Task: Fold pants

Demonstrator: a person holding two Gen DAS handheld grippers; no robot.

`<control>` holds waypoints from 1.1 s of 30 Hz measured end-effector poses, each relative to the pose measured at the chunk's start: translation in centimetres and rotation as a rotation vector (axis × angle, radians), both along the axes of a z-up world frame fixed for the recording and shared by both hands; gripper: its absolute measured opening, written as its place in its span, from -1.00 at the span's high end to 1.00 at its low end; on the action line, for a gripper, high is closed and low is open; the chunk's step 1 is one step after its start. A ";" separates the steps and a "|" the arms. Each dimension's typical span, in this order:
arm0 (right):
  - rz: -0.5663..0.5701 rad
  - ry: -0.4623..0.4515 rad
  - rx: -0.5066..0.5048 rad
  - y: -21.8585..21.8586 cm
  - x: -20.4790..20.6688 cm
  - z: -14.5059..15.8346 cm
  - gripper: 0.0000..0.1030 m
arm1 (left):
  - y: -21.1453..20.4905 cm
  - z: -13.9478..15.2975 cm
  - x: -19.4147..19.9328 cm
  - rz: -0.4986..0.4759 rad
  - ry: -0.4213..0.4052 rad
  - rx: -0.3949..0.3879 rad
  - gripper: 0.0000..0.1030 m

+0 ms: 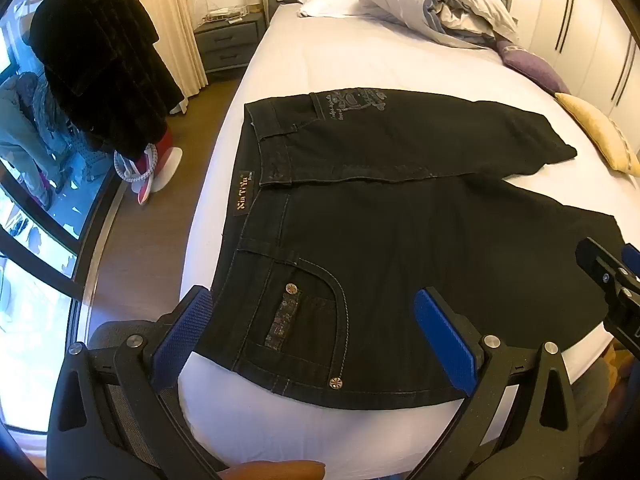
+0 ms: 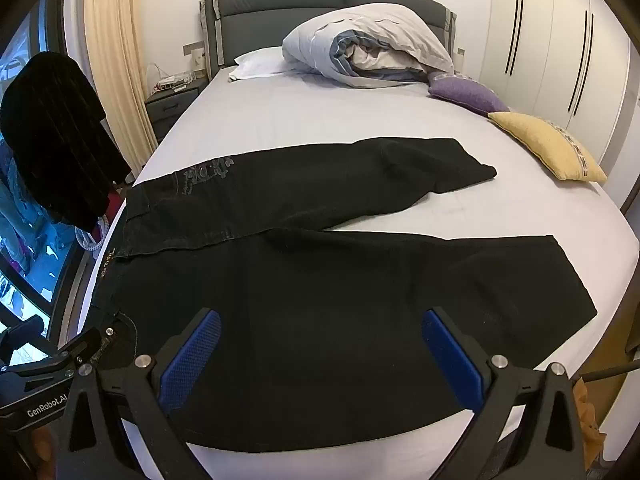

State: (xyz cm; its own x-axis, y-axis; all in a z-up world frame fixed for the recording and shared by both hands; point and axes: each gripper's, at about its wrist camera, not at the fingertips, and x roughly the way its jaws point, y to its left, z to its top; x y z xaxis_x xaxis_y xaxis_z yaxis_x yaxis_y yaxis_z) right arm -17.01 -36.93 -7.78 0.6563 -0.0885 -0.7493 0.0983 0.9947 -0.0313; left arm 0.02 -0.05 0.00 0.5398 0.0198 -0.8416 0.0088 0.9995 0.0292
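A pair of black jeans (image 1: 400, 248) lies flat across the white bed (image 1: 320, 64), waistband at the left, both legs spread to the right in a V. It also shows in the right wrist view (image 2: 340, 280). My left gripper (image 1: 316, 328) is open and empty, hovering over the near front pocket by the waist. My right gripper (image 2: 320, 356) is open and empty over the near leg's thigh. The right gripper's body shows at the right edge of the left wrist view (image 1: 612, 280). The left gripper's body shows at the lower left of the right wrist view (image 2: 60, 364).
A bundled duvet (image 2: 368, 48) and a white pillow (image 2: 256, 64) lie at the headboard. A purple cushion (image 2: 464, 94) and a yellow cushion (image 2: 548, 148) sit at the bed's right side. A dark garment (image 1: 100, 60) hangs left of the bed, near a nightstand (image 1: 228, 40) and window.
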 end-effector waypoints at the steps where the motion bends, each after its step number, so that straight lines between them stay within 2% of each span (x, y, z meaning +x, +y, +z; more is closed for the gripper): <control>1: 0.000 0.002 0.000 0.0 0.0 0.0 -1.00 | 0.0 0.0 0.0 0.000 -0.002 0.000 -1.00; 33: 0.007 0.028 0.006 0.2 0.0 -1.1 -1.00 | 0.1 -0.2 -0.2 -0.001 0.006 -0.007 -1.00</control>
State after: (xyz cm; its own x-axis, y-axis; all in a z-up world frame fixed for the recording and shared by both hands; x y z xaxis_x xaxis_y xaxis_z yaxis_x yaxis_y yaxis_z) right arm -17.02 -36.75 -8.85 0.6358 -0.0793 -0.7678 0.0908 0.9955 -0.0276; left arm -0.13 0.02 -0.21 0.5349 0.0132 -0.8448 0.0100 0.9997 0.0220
